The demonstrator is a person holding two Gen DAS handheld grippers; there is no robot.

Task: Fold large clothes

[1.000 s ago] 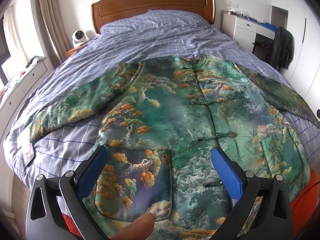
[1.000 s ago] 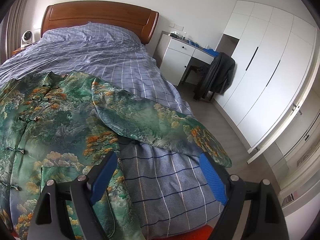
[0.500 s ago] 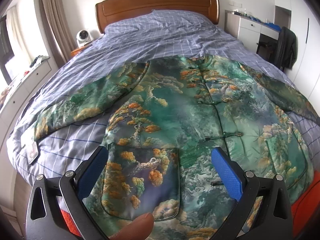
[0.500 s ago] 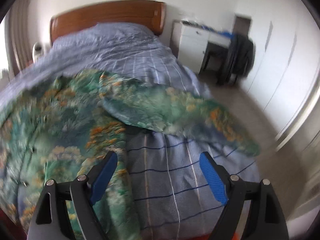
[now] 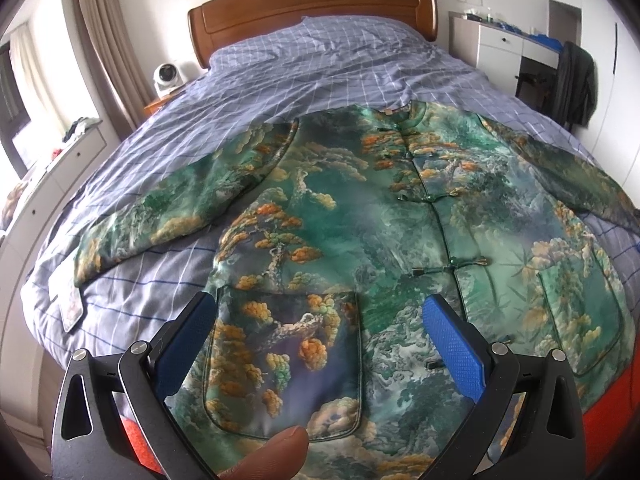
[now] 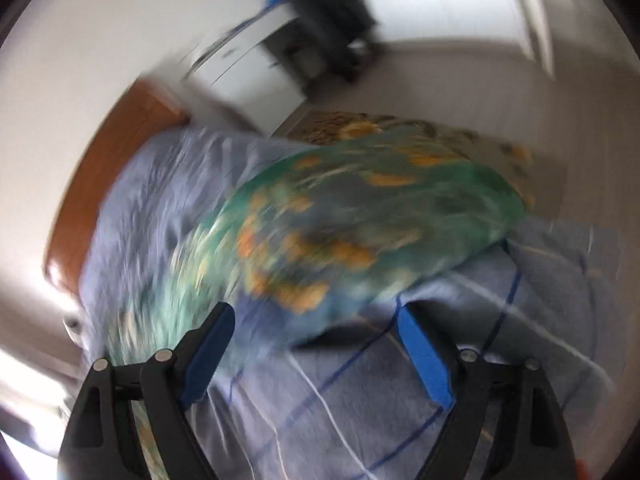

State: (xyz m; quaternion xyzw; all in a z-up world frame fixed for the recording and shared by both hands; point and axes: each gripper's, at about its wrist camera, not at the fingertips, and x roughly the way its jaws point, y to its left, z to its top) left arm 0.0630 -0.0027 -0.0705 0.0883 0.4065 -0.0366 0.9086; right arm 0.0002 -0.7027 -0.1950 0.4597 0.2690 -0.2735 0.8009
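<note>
Green printed jacket lying spread flat on checked bedspread; left gripper hovering wide open above jacket's hem pocket.

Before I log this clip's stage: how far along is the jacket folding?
Done: the printed jacket lies flat, buttoned, sleeves spread on the bed. In hand: nothing; left gripper is open above its hem, right gripper open near one sleeve, view blurred. Left: every fold.

Blue checked bedspread covers the bed, wooden headboard behind it. Small white fan sits left of the headboard. White desk to the right, dark coat draped on a chair beside it. Curtain hangs far left.
</note>
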